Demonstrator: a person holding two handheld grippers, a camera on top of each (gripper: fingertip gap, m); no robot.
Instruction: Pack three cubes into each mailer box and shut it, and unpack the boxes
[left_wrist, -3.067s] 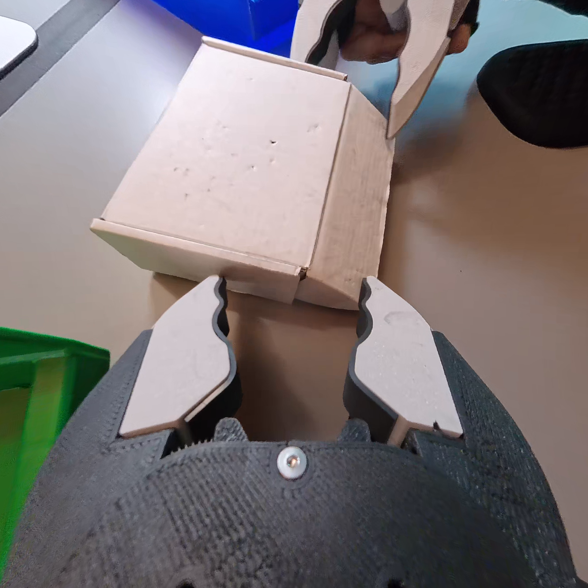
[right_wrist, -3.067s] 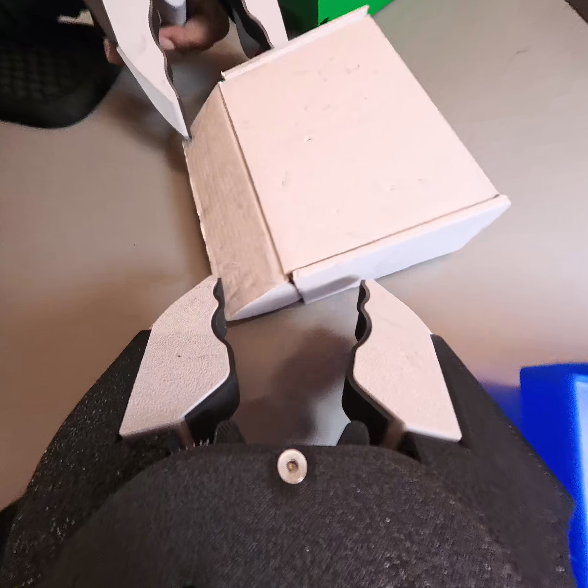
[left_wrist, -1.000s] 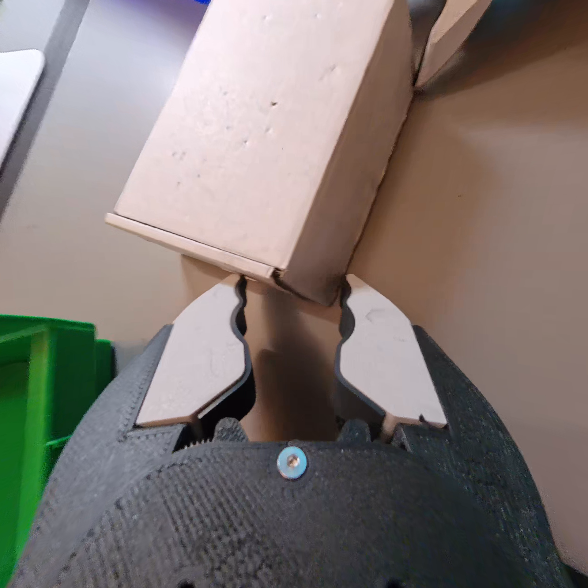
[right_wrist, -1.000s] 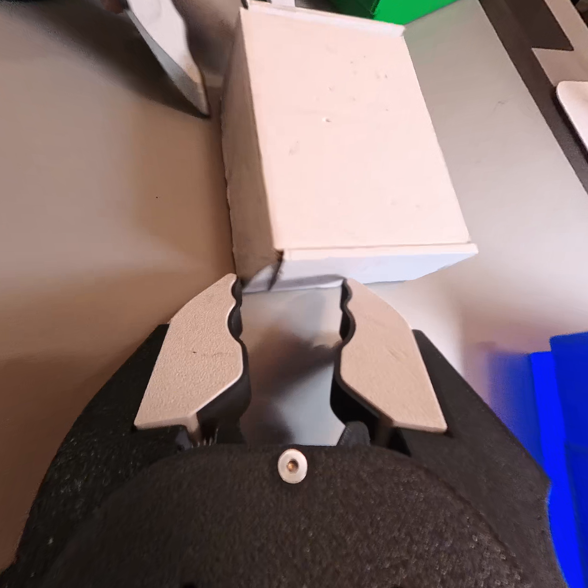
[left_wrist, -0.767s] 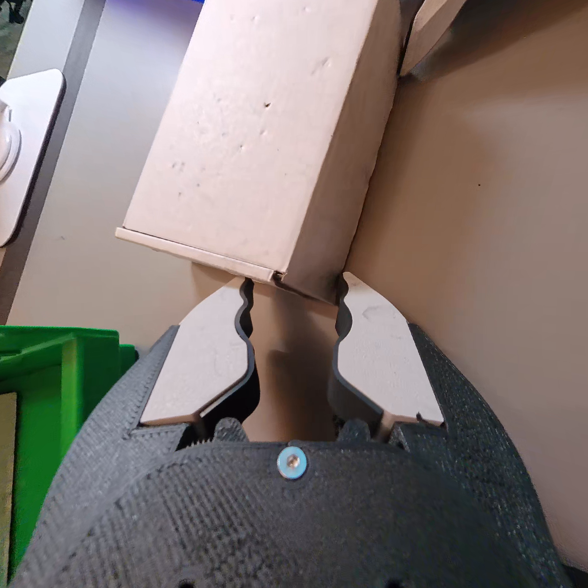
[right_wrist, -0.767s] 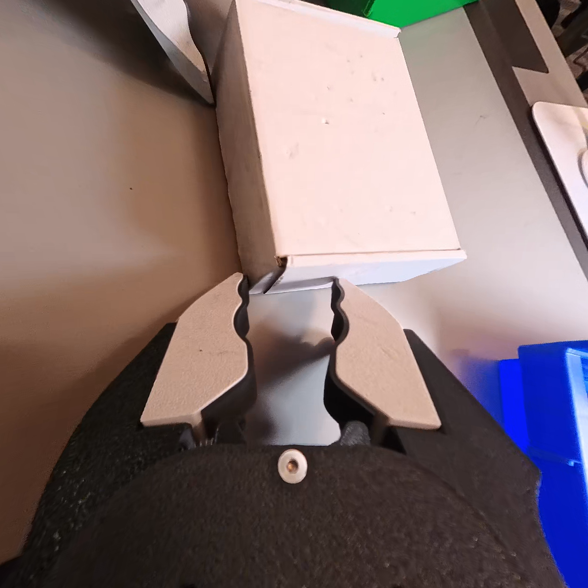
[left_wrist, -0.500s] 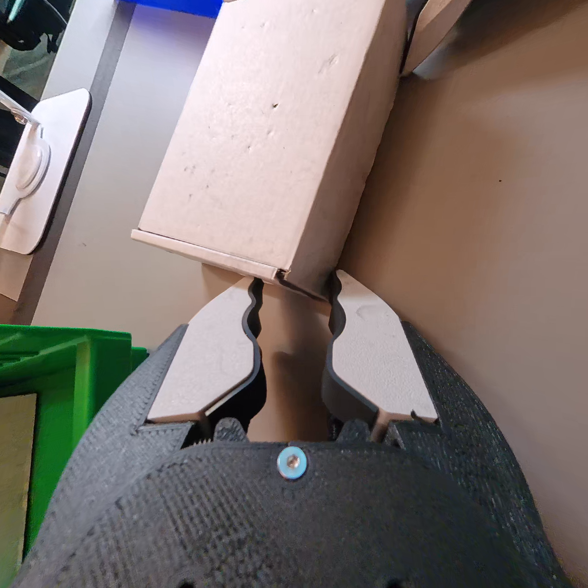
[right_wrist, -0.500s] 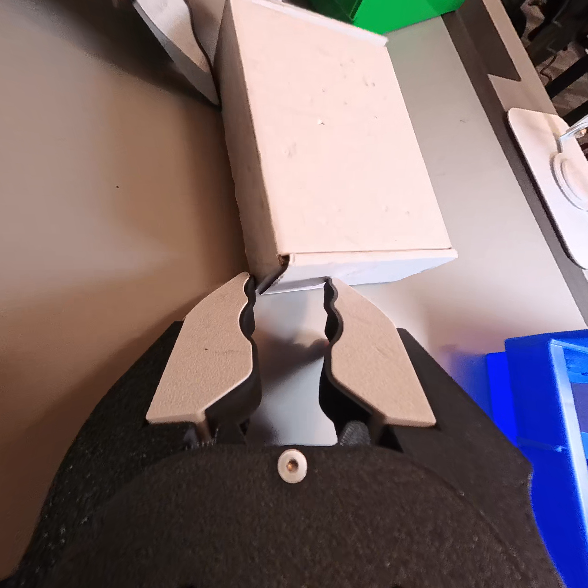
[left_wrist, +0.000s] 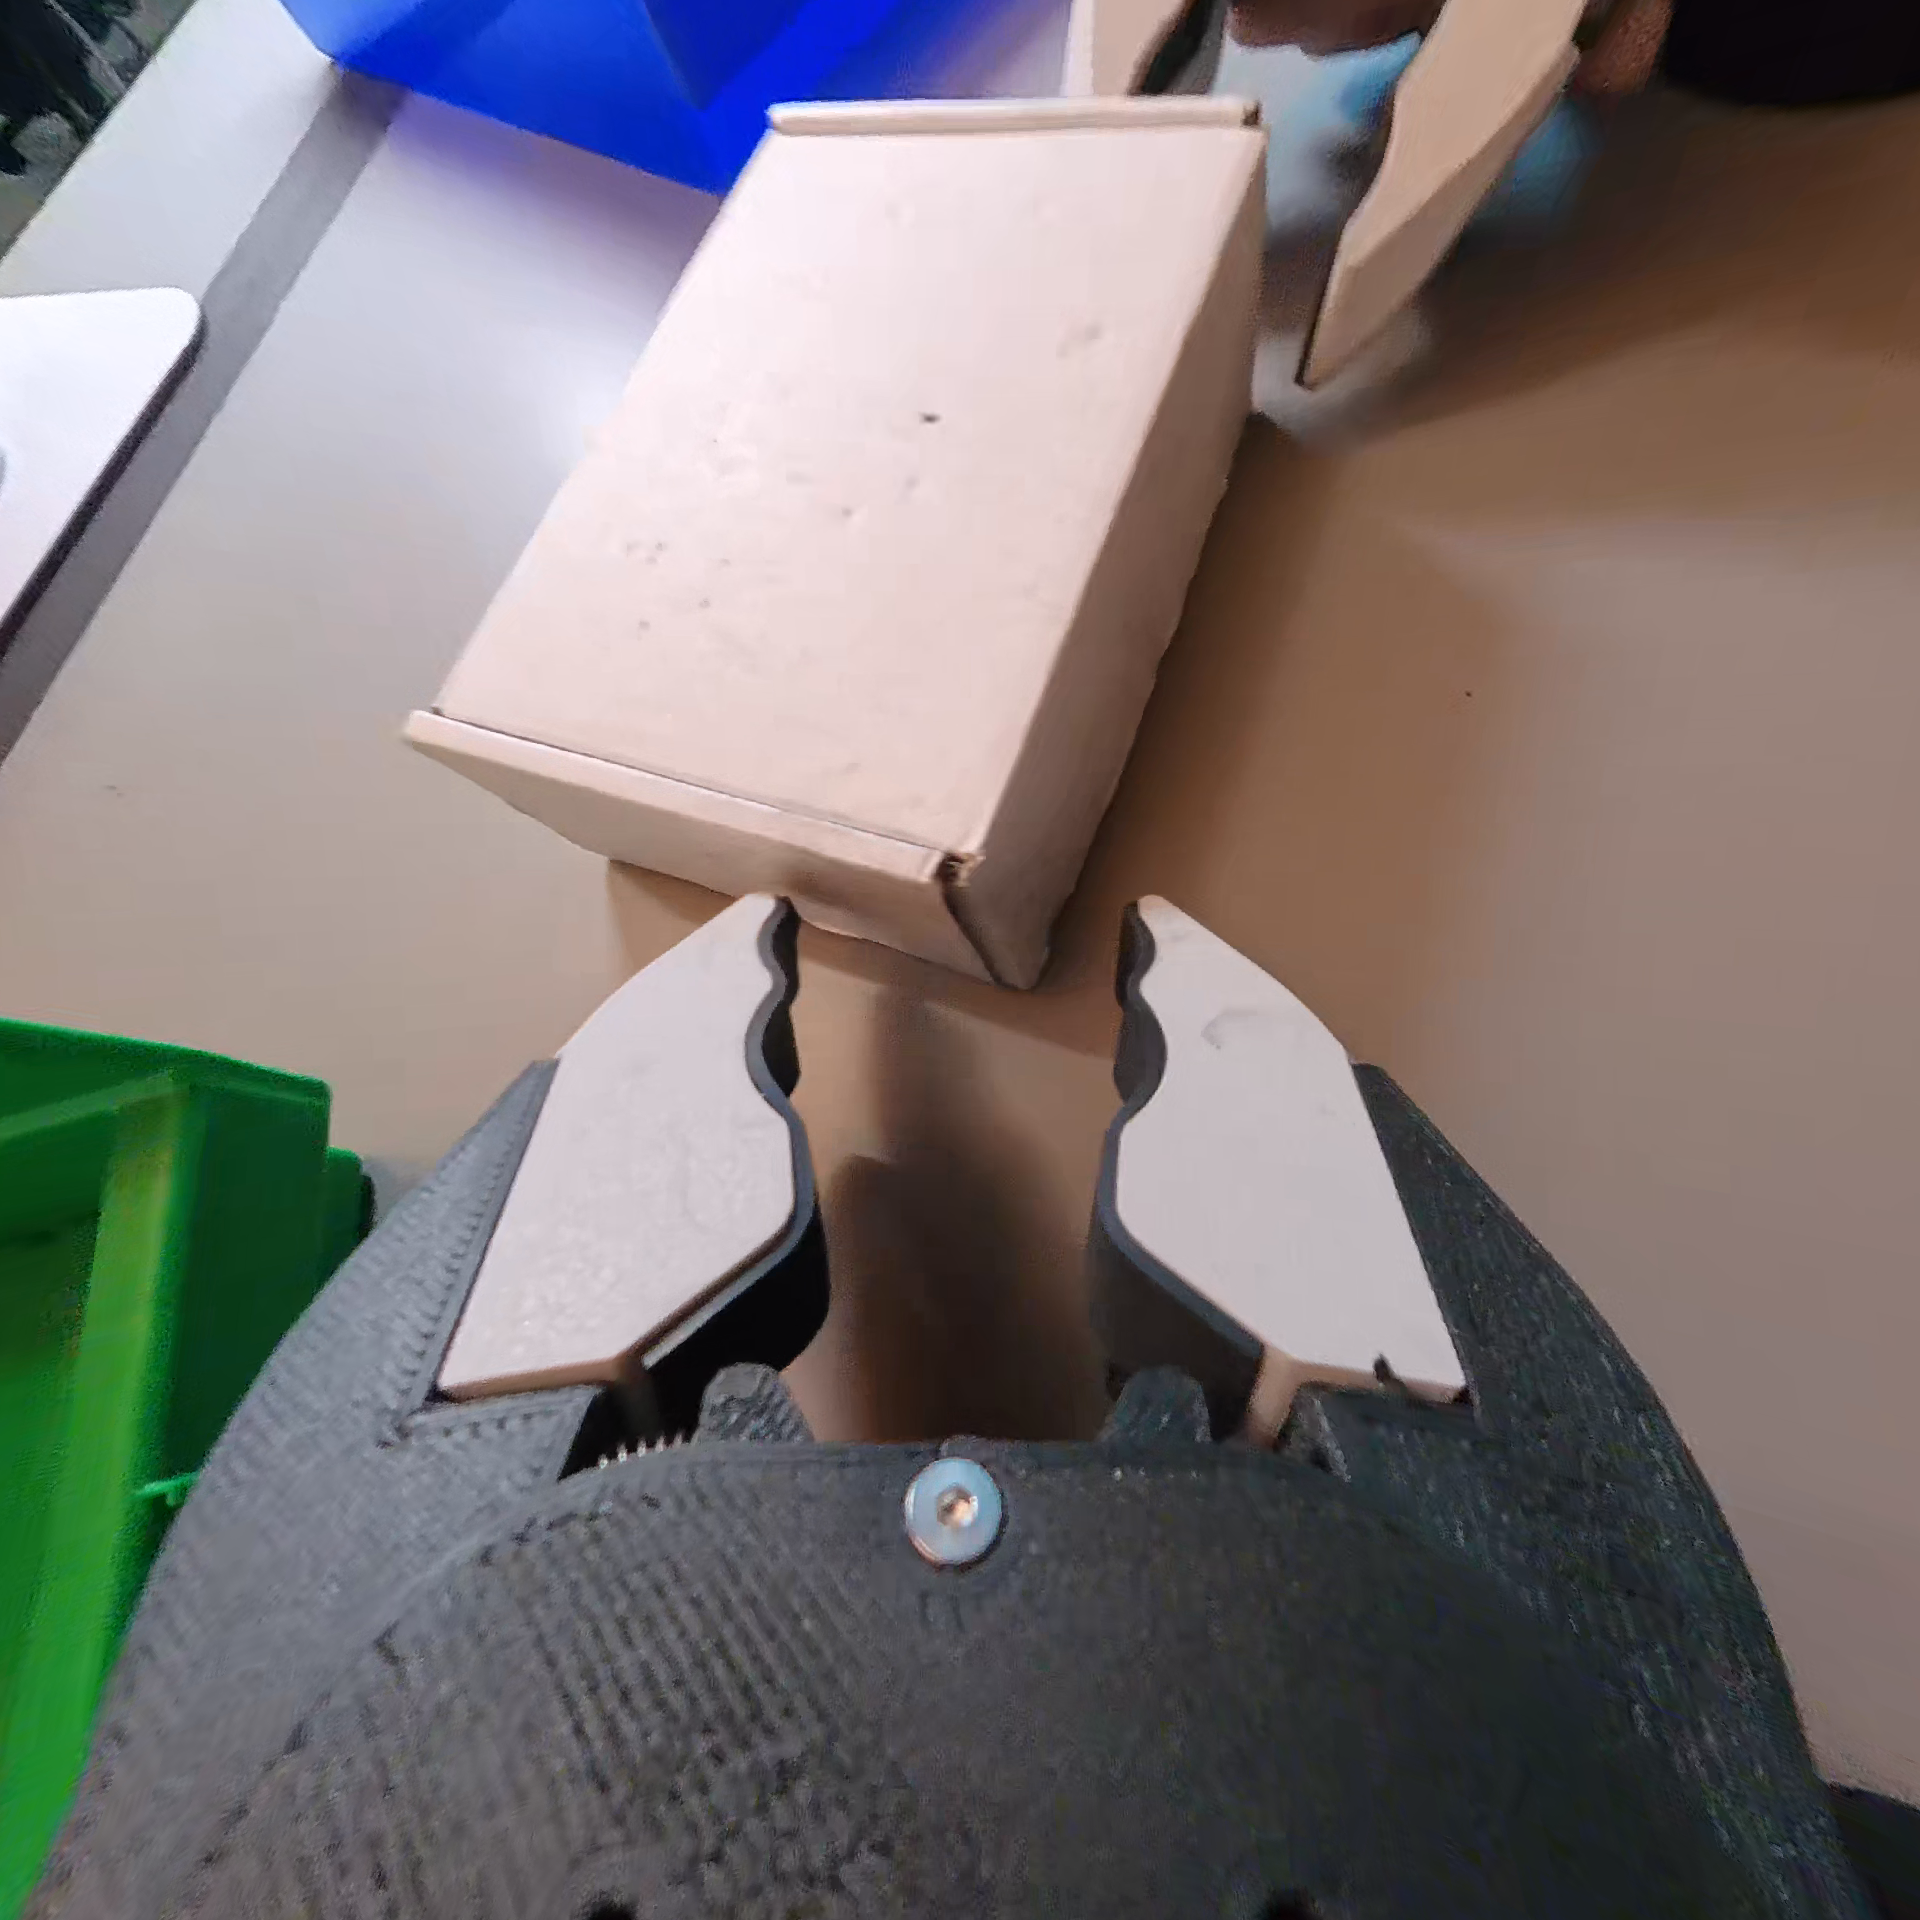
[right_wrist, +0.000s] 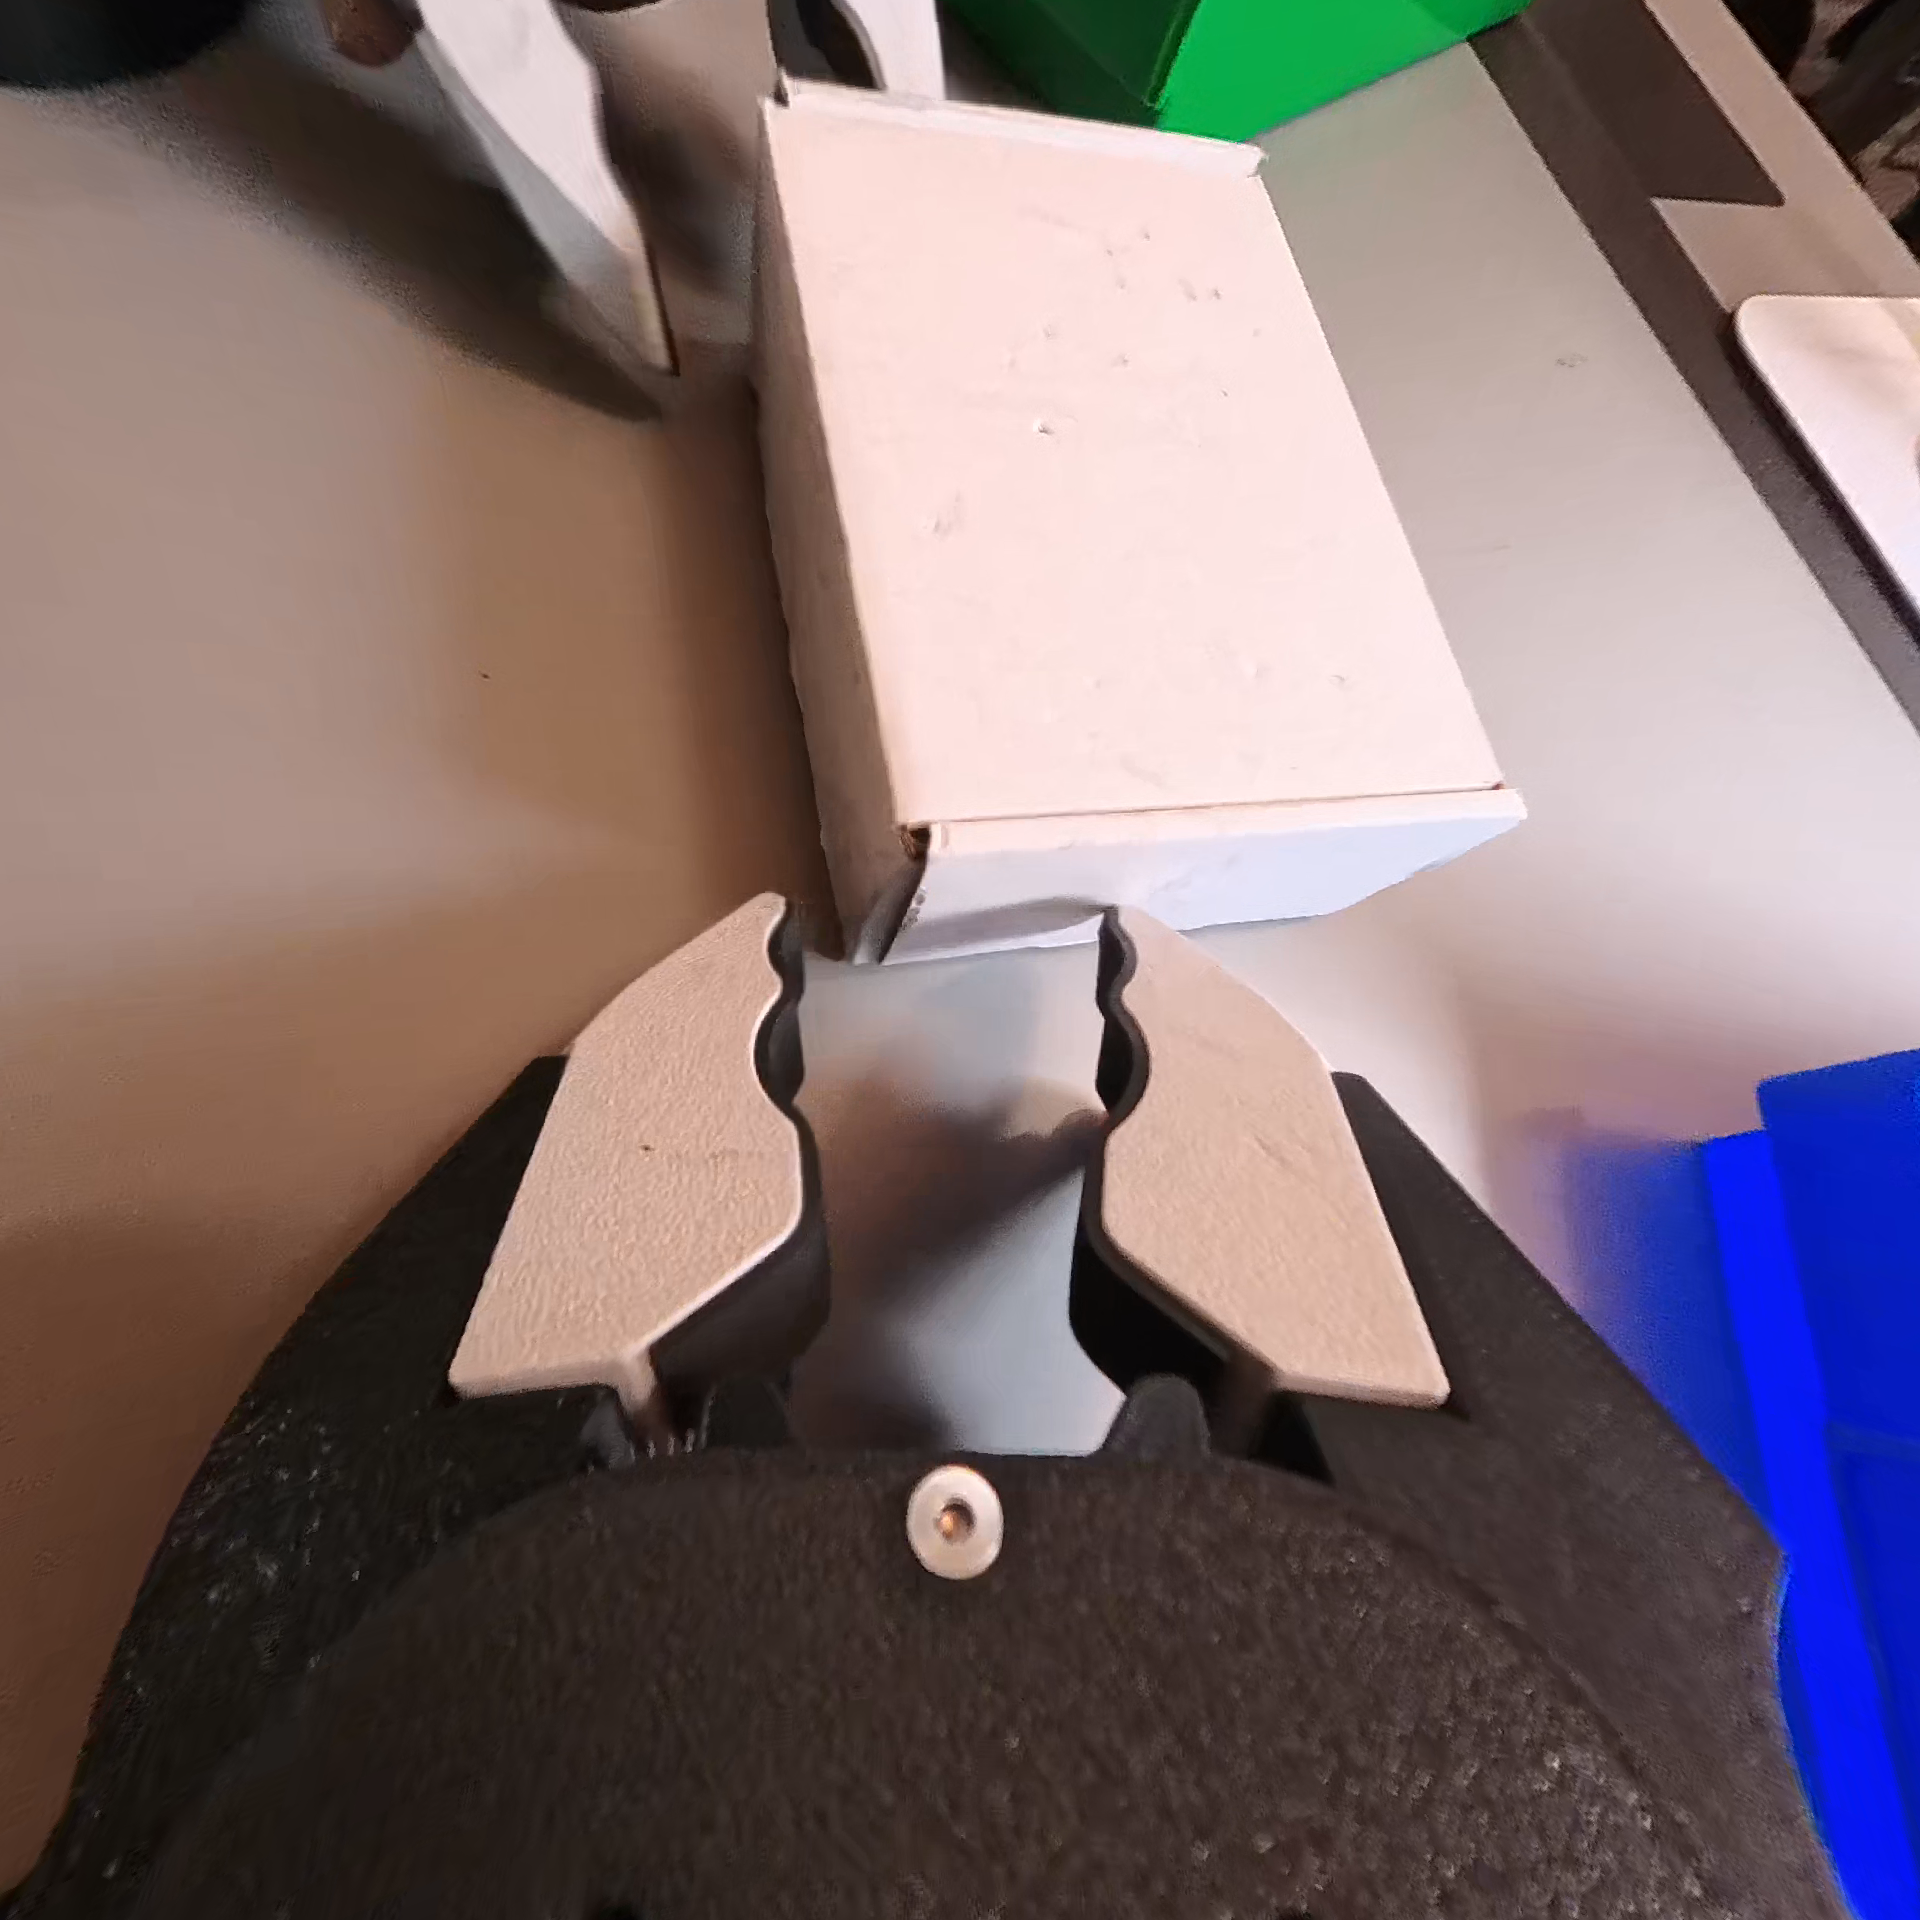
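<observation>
Currently both tongs, left (left_wrist: 956, 935) and right (right_wrist: 945, 935), are sitting released at opposite ends of the closed mailer box (left_wrist: 883, 499). Cardboard's probably light, crushable; taking its end corners looks safest.

The box (left_wrist: 883, 520) is plain pale cardboard, beige-pink, flecked with small dark specks and dents; in the right wrist view it (right_wrist: 1091, 499) reads nearly white. The desk (left_wrist: 1558, 831) is a flat tan, greyer toward its far edge. One bin (left_wrist: 125, 1299) is bright green, another (right_wrist: 1839, 1351) vivid blue. The left hand-held gripper (left_wrist: 956, 935) has light grey fingers with black edges on a dark grey, woven-textured body. The right hand-held gripper (right_wrist: 951, 940) has the same grey fingers on a grainy black body.
</observation>
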